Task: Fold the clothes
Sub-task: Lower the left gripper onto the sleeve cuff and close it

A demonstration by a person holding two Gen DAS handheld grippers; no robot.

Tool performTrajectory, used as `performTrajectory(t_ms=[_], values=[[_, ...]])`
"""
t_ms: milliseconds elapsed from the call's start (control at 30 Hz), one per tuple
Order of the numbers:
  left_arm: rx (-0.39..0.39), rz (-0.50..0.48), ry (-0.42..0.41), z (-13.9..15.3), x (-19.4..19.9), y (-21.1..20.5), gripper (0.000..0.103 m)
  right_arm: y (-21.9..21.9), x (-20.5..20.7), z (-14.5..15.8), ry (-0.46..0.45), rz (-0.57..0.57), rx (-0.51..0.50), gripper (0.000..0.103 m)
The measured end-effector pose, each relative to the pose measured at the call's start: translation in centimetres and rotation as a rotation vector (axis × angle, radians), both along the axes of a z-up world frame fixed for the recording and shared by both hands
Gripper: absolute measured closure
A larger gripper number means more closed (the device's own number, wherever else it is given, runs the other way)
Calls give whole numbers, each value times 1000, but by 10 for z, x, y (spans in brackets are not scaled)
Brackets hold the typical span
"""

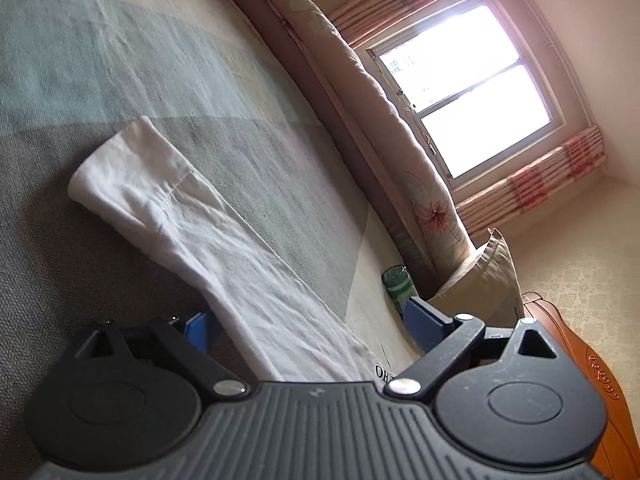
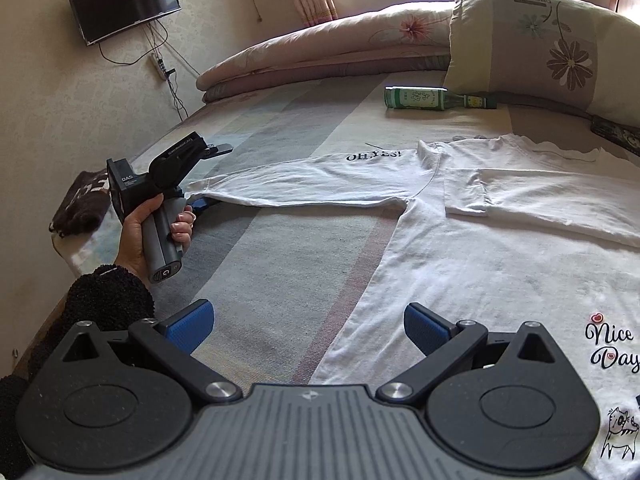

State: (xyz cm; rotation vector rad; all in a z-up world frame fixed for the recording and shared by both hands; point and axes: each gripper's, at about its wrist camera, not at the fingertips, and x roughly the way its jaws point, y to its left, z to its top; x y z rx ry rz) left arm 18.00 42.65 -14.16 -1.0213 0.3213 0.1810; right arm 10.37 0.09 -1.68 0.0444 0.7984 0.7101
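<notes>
So the white shirt (image 2: 460, 264) lies flat on the bed (image 2: 280, 248) with one sleeve already folded across the chest, the other sleeve (image 1: 192, 224) is still stretched out between the left gripper's (image 1: 312, 324) wide-open jaws, nothing pinched, right gripper (image 2: 308, 326) open and empty too, body fold still to go.

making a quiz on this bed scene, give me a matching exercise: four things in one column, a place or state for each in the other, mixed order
Things:
1. green bottle
2. television
3. white shirt
4. left gripper

Places or states:
a. fixed on the wall
b. fingers apart at the end of a long sleeve
c. lying on its side near the pillow
d. spread flat on the bedsheet, one sleeve folded over the chest

Pairs: 1-c, 2-a, 3-d, 4-b
</notes>
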Motion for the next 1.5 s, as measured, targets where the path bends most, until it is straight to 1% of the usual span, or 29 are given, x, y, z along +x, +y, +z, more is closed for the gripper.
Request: performTrajectory(t_ms=[33,100,200,333,367,467,500,567,600,667,700,867,900,1000,1100,1167,1200,1267,1300,1333,1400,1433,1500], values=[[-7,29,-11,-2,-2,2,10,2,-2,1,-12,5,-7,0],[-45,80,-47,-5,-6,7,9,4,-6,4,-36,17,-22,0],[-28,131,-65,-7,-5,8,9,6,-8,6,-60,24,-42,0],[81,103,40,0,16,1,7,2,-10,10,-79,8,-39,0],[93,98,56,2,19,0,5,0,-10,11,-80,1,-36,0],[69,67,77,9,22,-4,6,-7,-10,12,-75,-21,-27,0],[64,59,80,10,23,-4,4,-8,-10,12,-72,-26,-24,0],[76,67,63,3,26,-2,5,-10,-10,12,-70,-32,-22,0],[95,71,51,3,26,-3,4,-10,-11,12,-71,-32,-22,0],[97,74,67,6,28,-5,5,-11,-15,14,-82,-24,-27,0],[94,78,59,7,26,-6,5,-11,-16,16,-90,-20,-30,0],[33,82,-5,6,15,-3,5,-18,-24,23,-155,-1,-52,0],[16,81,-18,5,11,-2,5,-19,-22,23,-148,3,-54,0],[-2,74,-44,6,3,-5,5,-24,-17,23,-125,16,-61,0],[22,89,-26,6,5,-9,5,-29,-9,21,-88,21,-80,0],[30,95,7,3,10,-10,5,-34,-4,19,-70,20,-99,0],[48,99,25,3,13,-12,5,-38,-2,17,-63,15,-101,0],[107,102,69,6,24,-15,5,-46,3,14,-46,6,-96,0],[120,96,88,7,28,-16,6,-52,5,13,-34,2,-87,0],[122,91,93,9,31,-16,7,-56,6,13,-27,0,-82,0],[109,70,75,15,32,-17,7,-64,8,13,-27,-9,-78,0],[115,65,68,19,32,-19,7,-68,9,13,-27,-13,-76,0],[154,52,64,30,32,-25,7,-77,10,13,-23,-21,-65,0]])
